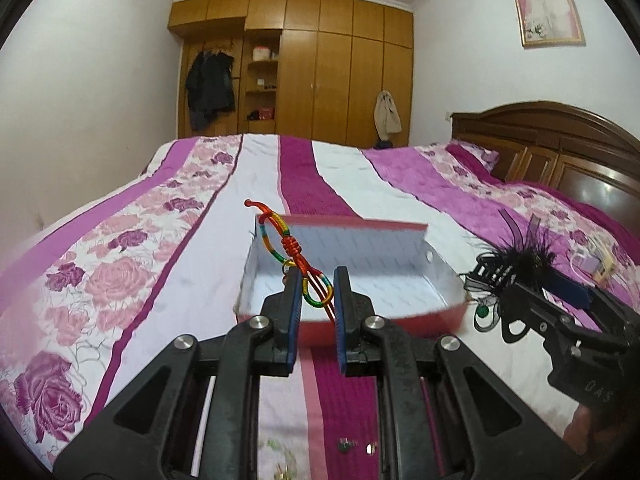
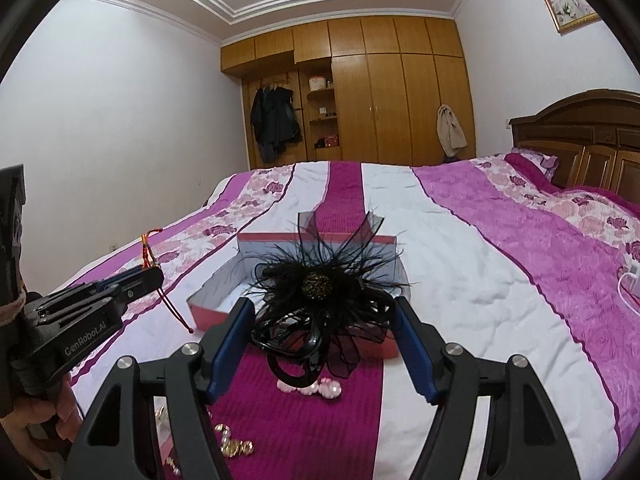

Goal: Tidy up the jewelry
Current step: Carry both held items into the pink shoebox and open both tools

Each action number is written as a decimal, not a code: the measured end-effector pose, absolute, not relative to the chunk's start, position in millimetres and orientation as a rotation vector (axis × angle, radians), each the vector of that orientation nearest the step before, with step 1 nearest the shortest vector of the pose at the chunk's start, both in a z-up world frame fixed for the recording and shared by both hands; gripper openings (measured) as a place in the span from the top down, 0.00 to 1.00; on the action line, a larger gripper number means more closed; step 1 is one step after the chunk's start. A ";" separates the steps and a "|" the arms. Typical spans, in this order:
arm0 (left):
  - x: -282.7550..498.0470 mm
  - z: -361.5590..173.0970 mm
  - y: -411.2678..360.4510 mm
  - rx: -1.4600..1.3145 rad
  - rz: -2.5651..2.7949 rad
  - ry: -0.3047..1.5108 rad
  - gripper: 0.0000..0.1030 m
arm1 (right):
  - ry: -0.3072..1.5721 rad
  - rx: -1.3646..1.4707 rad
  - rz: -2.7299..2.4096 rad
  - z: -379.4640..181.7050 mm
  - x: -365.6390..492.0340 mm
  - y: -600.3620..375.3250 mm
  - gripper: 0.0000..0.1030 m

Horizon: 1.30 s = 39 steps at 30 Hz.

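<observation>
left wrist: left gripper [image 1: 316, 300] is pinching the rainbow cord bracelet [image 1: 298, 258] at frame centre, jaws narrow, lifting it toward the open red box [image 1: 448, 314] | right wrist: right gripper [image 2: 324, 322] is clamping the black feather hair clip [image 2: 318, 292] between wide jaws, mid-frame before the box [image 2: 216, 314], likely to drop in; loose trinkets [image 2: 236, 446] are waiting lower left on the bedspread [image 2: 500, 320]

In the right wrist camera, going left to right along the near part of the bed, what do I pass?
Left gripper with the rainbow cord bracelet → red box → black feather hair clip between the right gripper's pads → white cable at the far right edge.
</observation>
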State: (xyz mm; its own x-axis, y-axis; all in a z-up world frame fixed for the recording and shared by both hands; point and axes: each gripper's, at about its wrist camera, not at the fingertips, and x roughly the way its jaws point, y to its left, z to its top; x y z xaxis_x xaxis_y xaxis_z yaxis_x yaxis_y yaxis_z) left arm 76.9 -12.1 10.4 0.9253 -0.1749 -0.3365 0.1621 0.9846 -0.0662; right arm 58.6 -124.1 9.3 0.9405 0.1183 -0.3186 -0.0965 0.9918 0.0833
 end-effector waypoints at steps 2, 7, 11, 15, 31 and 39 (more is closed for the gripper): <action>82.3 10.3 -12.3 -0.040 -0.163 0.336 0.93 | 0.321 0.066 0.102 8.6 64.3 -124.4 0.30; 100.5 7.7 -14.9 -0.029 -0.135 0.301 0.93 | 0.301 0.066 0.078 4.4 83.9 -125.8 0.30; 115.3 4.8 -18.6 -0.026 -0.115 0.294 0.93 | 0.302 0.063 0.052 -0.3 104.2 -127.4 0.30; 133.0 -1.8 -22.1 -0.018 -0.094 0.300 0.93 | 0.321 0.060 0.030 -4.9 126.1 -129.9 0.30; 196.2 -39.5 -32.0 0.017 -0.050 0.514 0.93 | 0.504 0.002 0.009 -33.9 190.6 -127.6 0.30; 213.2 -52.8 -38.6 0.038 -0.047 0.635 0.92 | 0.616 -0.012 0.008 -50.7 211.0 -128.0 0.30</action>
